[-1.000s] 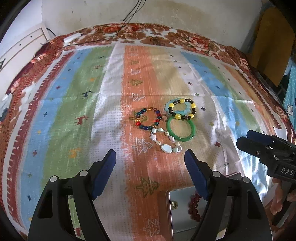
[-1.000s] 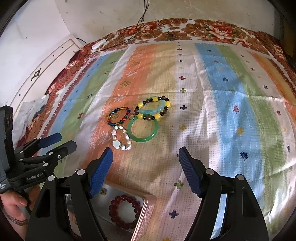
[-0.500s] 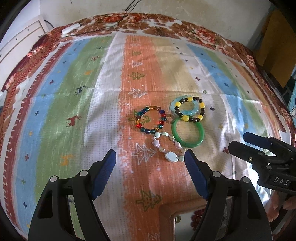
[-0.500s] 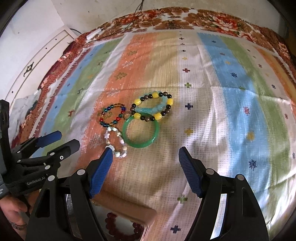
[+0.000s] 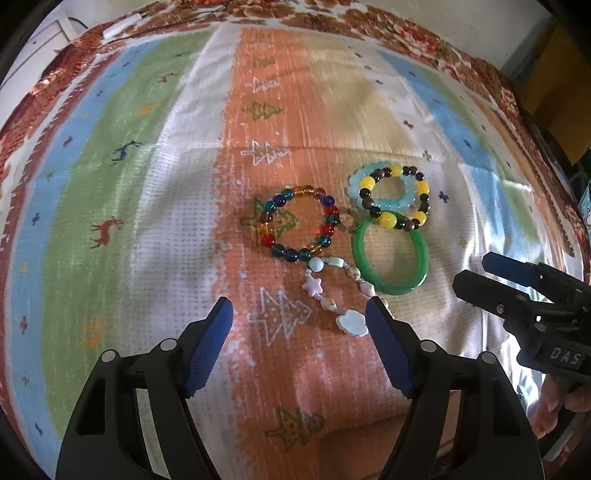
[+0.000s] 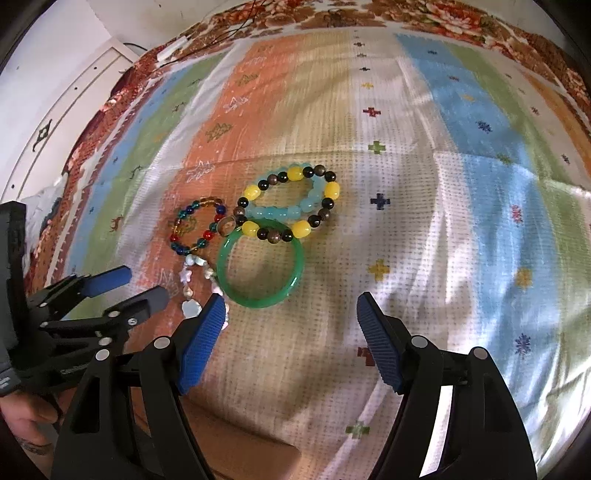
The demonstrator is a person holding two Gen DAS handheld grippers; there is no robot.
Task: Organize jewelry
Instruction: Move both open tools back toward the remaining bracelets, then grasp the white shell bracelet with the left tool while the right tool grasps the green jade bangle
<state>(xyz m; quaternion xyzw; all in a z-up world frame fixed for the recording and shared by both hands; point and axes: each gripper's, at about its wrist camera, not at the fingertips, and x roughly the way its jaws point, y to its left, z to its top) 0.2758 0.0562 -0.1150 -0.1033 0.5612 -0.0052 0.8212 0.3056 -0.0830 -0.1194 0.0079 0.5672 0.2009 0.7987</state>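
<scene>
A cluster of jewelry lies on the striped cloth: a green bangle (image 5: 390,256) (image 6: 260,273), a multicolour glass bead bracelet (image 5: 297,223) (image 6: 197,226), a yellow-and-dark bead bracelet (image 5: 397,197) (image 6: 290,201) over a pale blue one (image 6: 284,210), a small ring (image 6: 226,225), and a shell-and-star charm bracelet (image 5: 334,295) (image 6: 195,282). My left gripper (image 5: 301,332) is open and empty, just short of the charm bracelet. My right gripper (image 6: 290,321) is open and empty, just short of the green bangle.
The striped cloth (image 5: 110,184) covers the whole surface, with a floral border (image 6: 406,14) at the far edge. The box rim shows as a brownish edge (image 6: 236,450) at the bottom of the right wrist view. A white cable and plug (image 5: 122,27) lie at the far left.
Both grippers have moved forward toward the jewelry cluster, which now looks larger and nearer. The open box with the red bracelet has dropped almost out of view. Both stay open.
</scene>
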